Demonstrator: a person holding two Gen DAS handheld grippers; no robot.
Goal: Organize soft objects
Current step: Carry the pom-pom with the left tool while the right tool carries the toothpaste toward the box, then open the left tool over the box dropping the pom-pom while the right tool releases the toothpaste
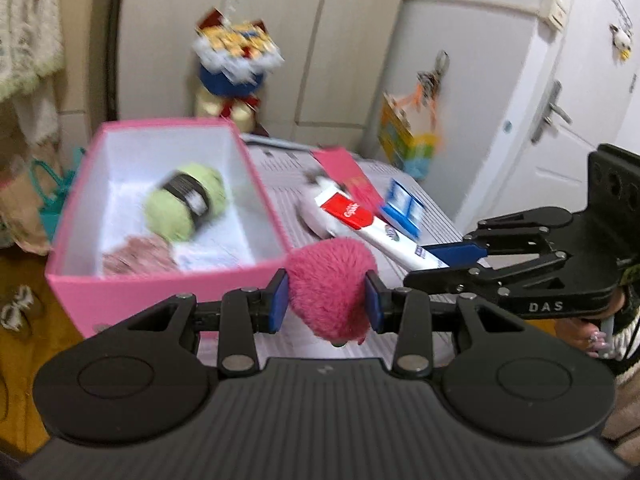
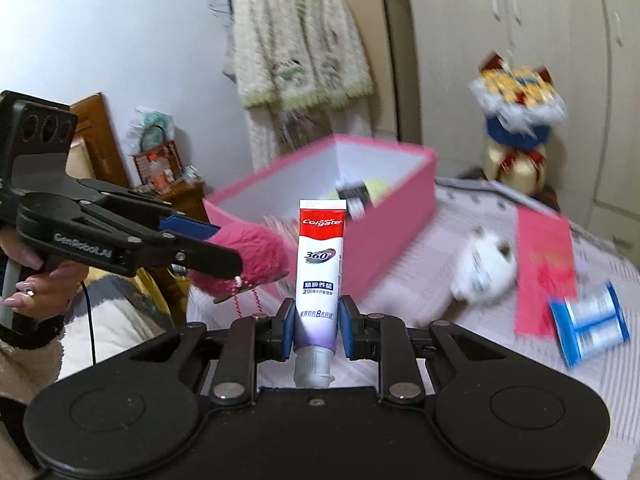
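My left gripper (image 1: 327, 297) clamps a pink pompom (image 1: 330, 292), my right gripper (image 2: 317, 327) a toothpaste tube (image 2: 321, 256); ahead of both, the pink box (image 1: 168, 280) holds green yarn (image 1: 184, 200) and pinkish yarn (image 1: 138, 258).

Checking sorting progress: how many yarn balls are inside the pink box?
2: a green yarn ball mid-box and a pinkish one by the near wall of the pink box. More may be hidden.

The left gripper (image 1: 327, 295) clamps a fluffy pink pompom (image 1: 330, 286) between its blue pads, just in front of the near wall of an open pink box (image 1: 160, 286). Inside the box lie a green yarn ball (image 1: 182, 202) with a black band and a pinkish knitted piece (image 1: 138, 260). At the right, the right gripper (image 1: 448, 259) holds a Colgate toothpaste tube (image 1: 376, 230) above the bed cover (image 1: 288, 200).
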